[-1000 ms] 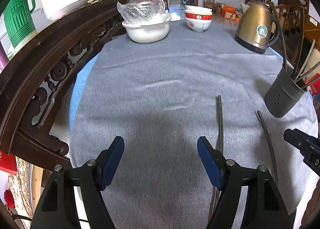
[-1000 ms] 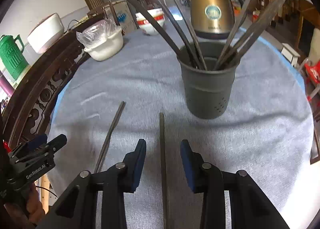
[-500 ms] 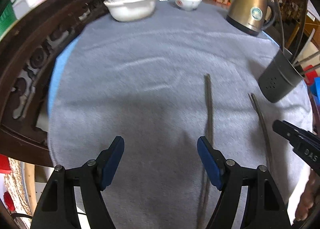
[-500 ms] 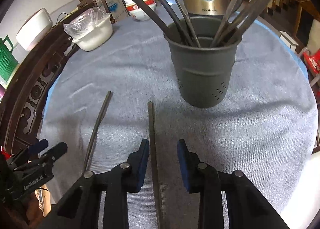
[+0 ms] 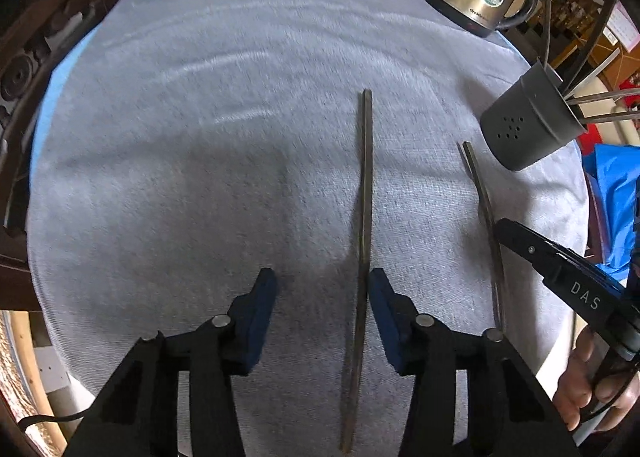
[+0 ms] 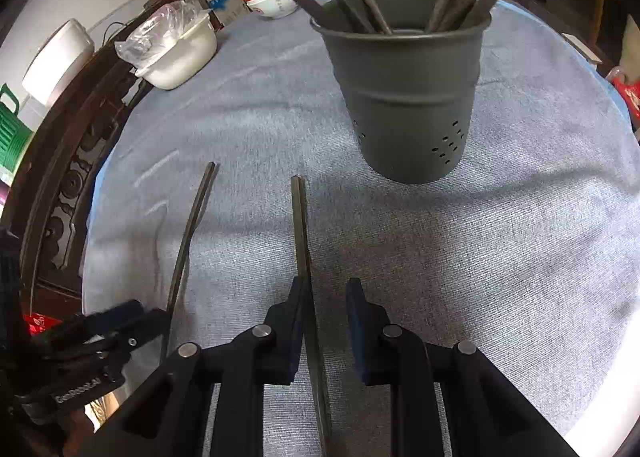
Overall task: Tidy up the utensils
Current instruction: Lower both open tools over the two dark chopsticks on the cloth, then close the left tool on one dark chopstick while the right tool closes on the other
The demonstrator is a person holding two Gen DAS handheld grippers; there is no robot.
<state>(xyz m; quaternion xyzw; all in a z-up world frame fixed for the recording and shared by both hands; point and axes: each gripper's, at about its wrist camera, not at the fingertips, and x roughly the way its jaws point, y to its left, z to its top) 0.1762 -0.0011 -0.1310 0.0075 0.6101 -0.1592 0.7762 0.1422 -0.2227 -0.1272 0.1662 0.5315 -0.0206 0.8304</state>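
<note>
Chopstick (image 6: 301, 233) between parted right gripper (image 6: 326, 309) jaws — against the left one.

right tongs (image 6: 322, 321) straddling chopstick (image 6: 302, 233), grey holder (image 6: 404, 97) beyond

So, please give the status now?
Left gripper open around left chopstick. Right gripper open around right chopstick. Holder ahead, nothing between.
</note>
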